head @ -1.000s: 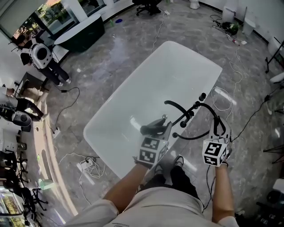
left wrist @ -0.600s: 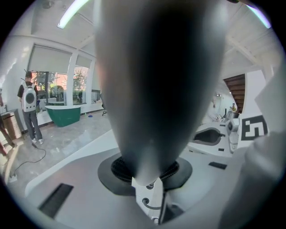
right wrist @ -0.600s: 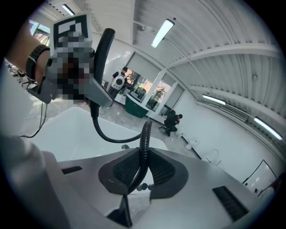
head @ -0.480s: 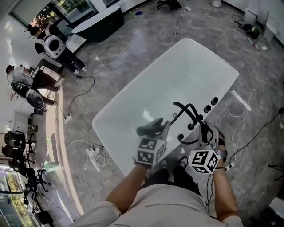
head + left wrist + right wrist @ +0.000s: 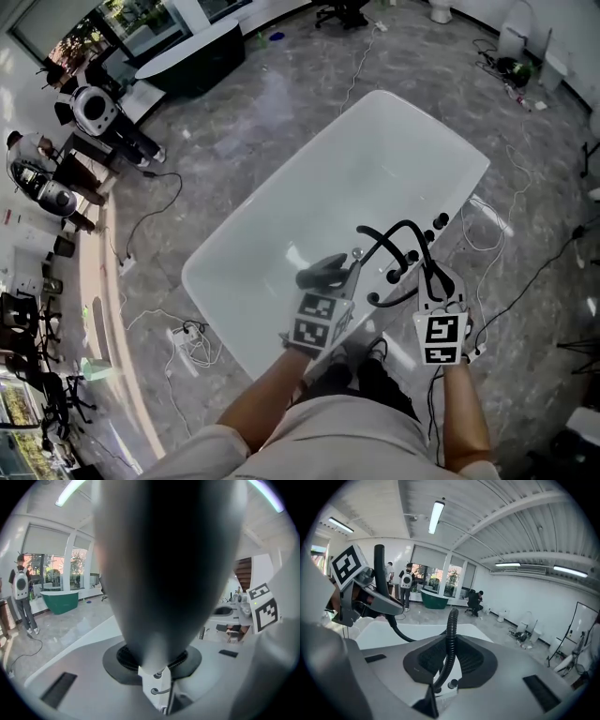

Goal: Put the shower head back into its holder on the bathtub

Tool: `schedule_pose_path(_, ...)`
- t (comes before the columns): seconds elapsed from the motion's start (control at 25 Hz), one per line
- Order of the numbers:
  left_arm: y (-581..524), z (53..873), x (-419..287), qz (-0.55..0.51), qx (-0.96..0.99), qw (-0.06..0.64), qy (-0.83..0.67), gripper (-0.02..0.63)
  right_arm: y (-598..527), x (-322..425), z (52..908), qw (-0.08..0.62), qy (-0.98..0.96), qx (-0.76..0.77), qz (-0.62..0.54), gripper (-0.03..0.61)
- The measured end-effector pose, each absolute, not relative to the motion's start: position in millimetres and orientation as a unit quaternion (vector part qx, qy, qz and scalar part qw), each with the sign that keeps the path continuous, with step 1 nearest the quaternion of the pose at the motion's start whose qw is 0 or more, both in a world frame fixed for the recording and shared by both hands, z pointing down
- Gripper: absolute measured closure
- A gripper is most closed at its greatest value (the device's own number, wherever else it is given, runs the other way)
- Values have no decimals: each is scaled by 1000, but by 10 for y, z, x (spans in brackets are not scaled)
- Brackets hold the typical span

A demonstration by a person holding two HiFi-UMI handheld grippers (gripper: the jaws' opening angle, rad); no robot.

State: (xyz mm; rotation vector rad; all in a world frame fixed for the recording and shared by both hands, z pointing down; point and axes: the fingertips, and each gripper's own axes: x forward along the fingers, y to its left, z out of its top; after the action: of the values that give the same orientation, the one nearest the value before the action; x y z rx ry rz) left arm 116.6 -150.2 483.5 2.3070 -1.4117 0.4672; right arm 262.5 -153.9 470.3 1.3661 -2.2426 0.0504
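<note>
The black shower head hangs over the near end of the white bathtub, and my left gripper is shut on its handle. In the left gripper view the dark shower head fills the space between the jaws. My right gripper is shut on the black ribbed hose, which loops from the shower head past the black tap fittings on the tub's rim. The hose runs up between the right jaws. Which fitting is the holder I cannot tell.
The grey marble floor holds loose cables right of the tub and a power strip at its left. A dark green tub and standing people are far off at the upper left. My own legs are below the grippers.
The right gripper has swung and rolled with the hose, closing in toward the tub's fittings. The left gripper with the shower head has shifted slightly.
</note>
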Motion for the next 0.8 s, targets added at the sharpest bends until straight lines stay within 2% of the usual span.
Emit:
schedule_pose_path(0.2,-1450,4872,1167,182,829,194,-492,515,-1495,2554,4991,221,-847,481,55,509)
schedule_pose_path(0.32,-1442,4888,1116,184,828,196,-493,515,-1550,2564,5129,264,-826,497,16,510)
schedule_pose_path(0.6,-1436,4918,1108,177,829,201,-491,515,-1620,2635,4751,347,-765,509,-187,511)
schedule_pose_path(0.8,-1434,4974,1141,181,829,199,-490,515,-1487,2319,5116,343,-800,455,-188,509)
